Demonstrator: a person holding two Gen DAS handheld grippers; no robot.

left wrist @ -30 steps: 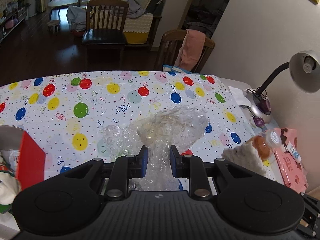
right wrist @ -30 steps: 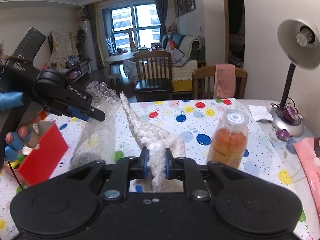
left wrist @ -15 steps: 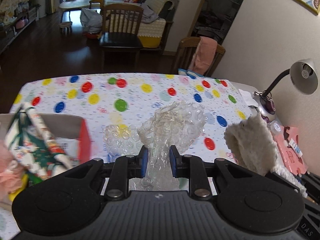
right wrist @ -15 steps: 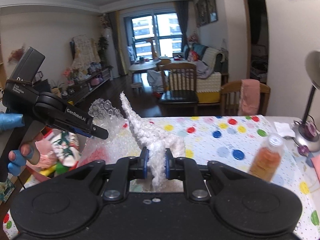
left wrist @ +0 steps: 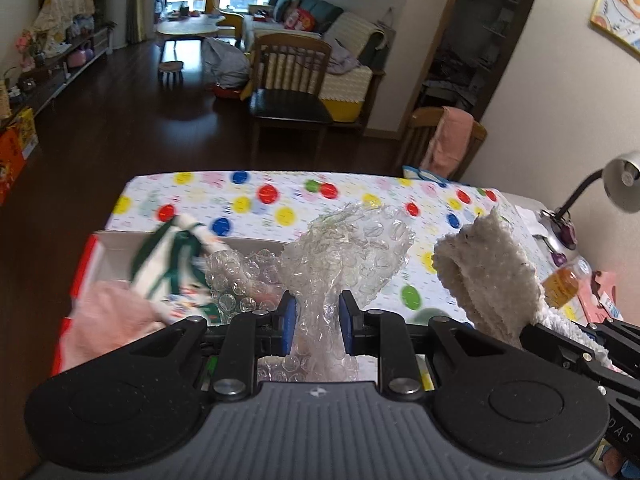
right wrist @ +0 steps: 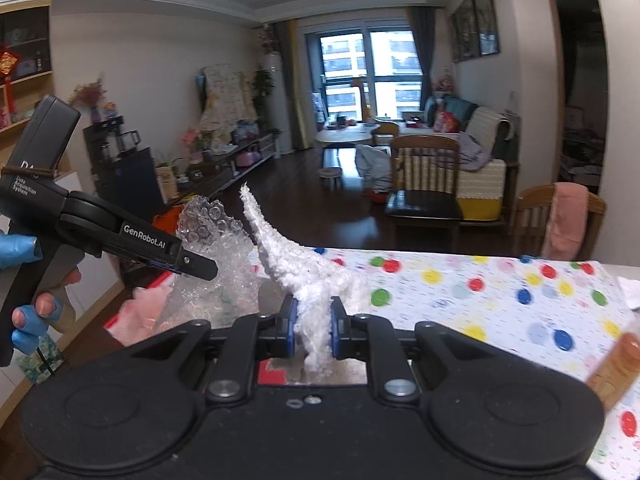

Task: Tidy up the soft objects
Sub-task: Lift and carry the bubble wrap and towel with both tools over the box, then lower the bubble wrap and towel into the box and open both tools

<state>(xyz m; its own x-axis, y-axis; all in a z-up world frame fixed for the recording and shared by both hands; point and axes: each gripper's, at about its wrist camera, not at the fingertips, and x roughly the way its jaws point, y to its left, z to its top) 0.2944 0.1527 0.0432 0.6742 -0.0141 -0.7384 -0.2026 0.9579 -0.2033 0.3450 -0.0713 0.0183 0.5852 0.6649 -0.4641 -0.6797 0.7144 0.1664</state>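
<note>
My left gripper (left wrist: 317,326) is shut on a sheet of clear bubble wrap (left wrist: 348,248) and holds it in the air over the right part of a red box (left wrist: 80,264). The box holds a pink cloth (left wrist: 108,316) and a green and white cloth (left wrist: 168,256). My right gripper (right wrist: 313,330) is shut on a fluffy white cloth (right wrist: 296,260), which also shows in the left wrist view (left wrist: 488,268). The left gripper and bubble wrap (right wrist: 216,240) show at left in the right wrist view, close beside the white cloth.
The table has a polka-dot cloth (left wrist: 280,196). An orange drink bottle (left wrist: 564,284) and a pink packet (left wrist: 600,296) lie at the right, with a desk lamp (left wrist: 620,180) behind. Wooden chairs (left wrist: 292,80) stand beyond the far edge.
Both grippers have moved left and up with their loads. The red box with cloths has come under the left gripper; the bottle has slid to the right edge of the right view.
</note>
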